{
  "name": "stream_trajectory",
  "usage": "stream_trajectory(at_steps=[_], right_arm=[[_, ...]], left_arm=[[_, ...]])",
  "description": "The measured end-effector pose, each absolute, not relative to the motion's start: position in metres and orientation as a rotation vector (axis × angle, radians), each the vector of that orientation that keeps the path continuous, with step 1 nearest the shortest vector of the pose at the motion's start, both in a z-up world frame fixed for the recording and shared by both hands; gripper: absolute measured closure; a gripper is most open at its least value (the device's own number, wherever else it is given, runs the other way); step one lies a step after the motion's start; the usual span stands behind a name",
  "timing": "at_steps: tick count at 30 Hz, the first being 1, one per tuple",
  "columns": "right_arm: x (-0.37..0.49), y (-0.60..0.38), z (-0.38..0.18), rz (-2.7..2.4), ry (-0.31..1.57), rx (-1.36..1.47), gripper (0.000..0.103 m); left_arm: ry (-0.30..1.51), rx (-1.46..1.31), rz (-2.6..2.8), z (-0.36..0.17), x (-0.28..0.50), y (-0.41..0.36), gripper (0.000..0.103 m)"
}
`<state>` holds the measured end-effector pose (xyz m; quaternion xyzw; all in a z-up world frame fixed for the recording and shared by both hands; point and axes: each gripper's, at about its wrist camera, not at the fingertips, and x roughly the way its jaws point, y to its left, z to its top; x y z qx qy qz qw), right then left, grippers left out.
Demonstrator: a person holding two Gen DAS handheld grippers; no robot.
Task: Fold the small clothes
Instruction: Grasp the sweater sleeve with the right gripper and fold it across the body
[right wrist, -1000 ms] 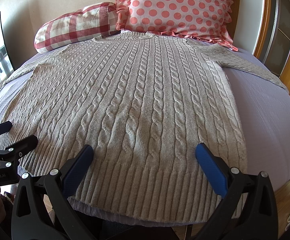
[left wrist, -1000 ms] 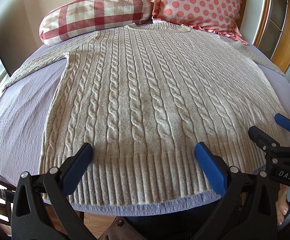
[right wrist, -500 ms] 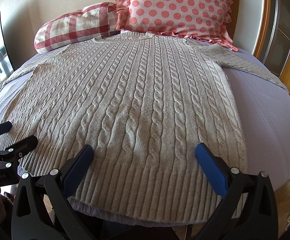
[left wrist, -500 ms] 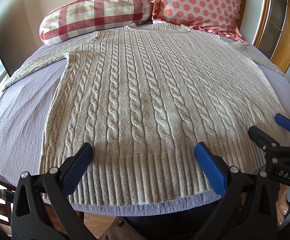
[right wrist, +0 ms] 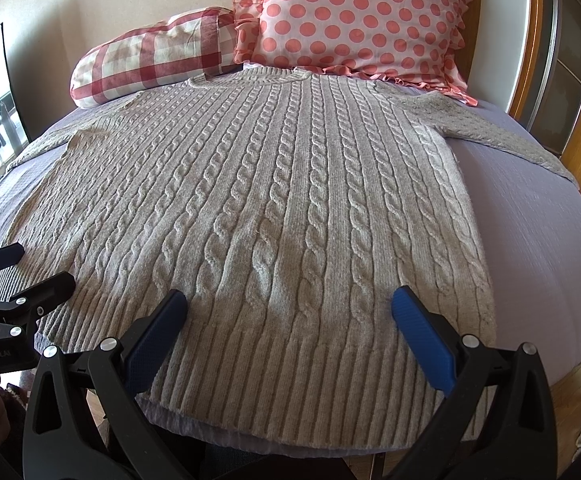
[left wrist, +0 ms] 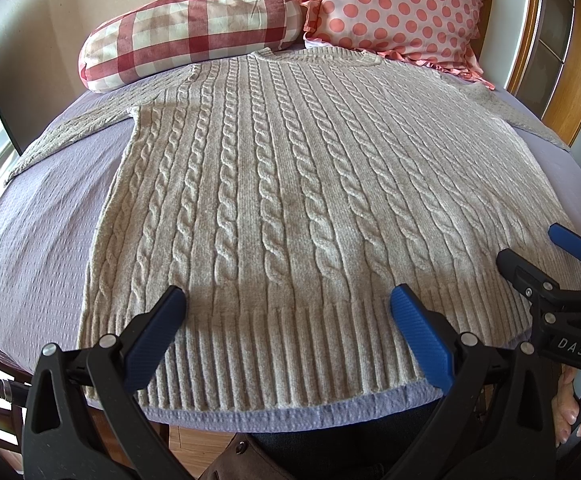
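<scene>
A beige cable-knit sweater [left wrist: 290, 184] lies flat on a lavender bed cover [left wrist: 42, 232], neck toward the pillows, sleeves spread to both sides. It also shows in the right wrist view [right wrist: 274, 208]. My left gripper [left wrist: 286, 300] is open and empty, hovering over the ribbed hem near the bed's front edge. My right gripper [right wrist: 288, 300] is open and empty over the hem too, further right. It shows at the right edge of the left wrist view [left wrist: 538, 248]. The left gripper shows at the left edge of the right wrist view [right wrist: 34, 268].
A red-and-white checked bolster [left wrist: 194, 36] and a pink polka-dot pillow [left wrist: 402, 8] lie at the head of the bed. A wooden frame [left wrist: 578, 64] stands to the right. The bed's front edge [left wrist: 290, 412] is just below the hem.
</scene>
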<state>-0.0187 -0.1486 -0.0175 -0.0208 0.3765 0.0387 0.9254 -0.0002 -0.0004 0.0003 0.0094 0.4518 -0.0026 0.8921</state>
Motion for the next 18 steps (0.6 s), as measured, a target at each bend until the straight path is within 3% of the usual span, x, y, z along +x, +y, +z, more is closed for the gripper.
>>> stream_trajectory(at_steps=[6, 12, 13, 14, 15, 17, 18], right_arm=[[0.016, -0.254, 0.03, 0.083, 0.685, 0.246, 0.001], [0.079, -0.437, 0.066, -0.246, 0.592, 0.585, 0.001], [0.091, -0.465, 0.065, -0.299, 0.583, 0.635, 0.009], [0.101, -0.486, 0.063, -0.352, 0.585, 0.668, 0.024], [0.11, -0.507, 0.059, -0.392, 0.586, 0.704, 0.028], [0.128, -0.543, 0.046, -0.465, 0.594, 0.795, 0.048], [0.133, -0.558, 0.038, -0.494, 0.595, 0.845, 0.051]], left_arm=[[0.914, 0.028, -0.051, 0.009, 0.001, 0.001, 0.002], [0.685, -0.045, -0.071, 0.048, 0.019, 0.031, 0.002], [0.66, -0.054, -0.069, 0.052, 0.026, 0.035, 0.002], [0.644, -0.064, -0.065, 0.055, 0.032, 0.04, 0.002], [0.64, -0.075, -0.059, 0.057, 0.04, 0.045, 0.002], [0.644, -0.1, -0.04, 0.059, 0.053, 0.056, 0.002], [0.646, -0.116, -0.028, 0.06, 0.059, 0.062, 0.002]])
